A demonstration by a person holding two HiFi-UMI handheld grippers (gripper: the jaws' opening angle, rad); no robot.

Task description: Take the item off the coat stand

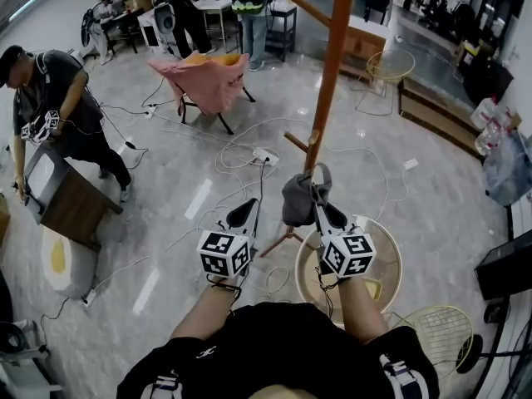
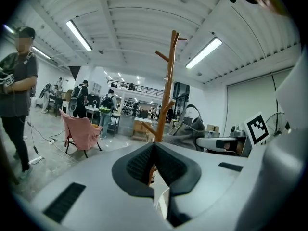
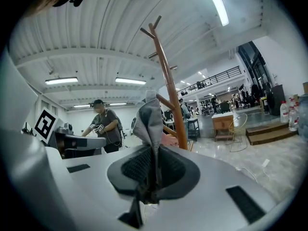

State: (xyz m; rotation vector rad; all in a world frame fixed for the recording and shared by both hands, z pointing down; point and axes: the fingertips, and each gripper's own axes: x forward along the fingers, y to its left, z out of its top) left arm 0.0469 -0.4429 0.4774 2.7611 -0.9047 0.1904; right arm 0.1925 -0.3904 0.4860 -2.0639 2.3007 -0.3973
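Observation:
The wooden coat stand [image 1: 331, 65] [image 2: 168, 81] [image 3: 169, 81] rises just ahead of me, with short pegs angled off its pole. A grey fabric item [image 1: 298, 198] [image 2: 191, 126] [image 3: 148, 117] with a strap loop sits close beside the pole. My right gripper [image 1: 318, 193] [image 3: 155, 150] is shut on its cloth, which sticks up between the pads. Whether the loop still rests on a peg I cannot tell. To the left of the item, my left gripper [image 1: 243, 214] [image 2: 154, 147] is shut with nothing in it.
A pink folding chair [image 1: 208, 81] stands behind the stand. A person [image 1: 50, 98] works at a wooden desk [image 1: 66, 198] on the left. A round table [image 1: 391, 260] is under my right arm. Cables and a power strip [image 1: 266, 156] lie on the floor.

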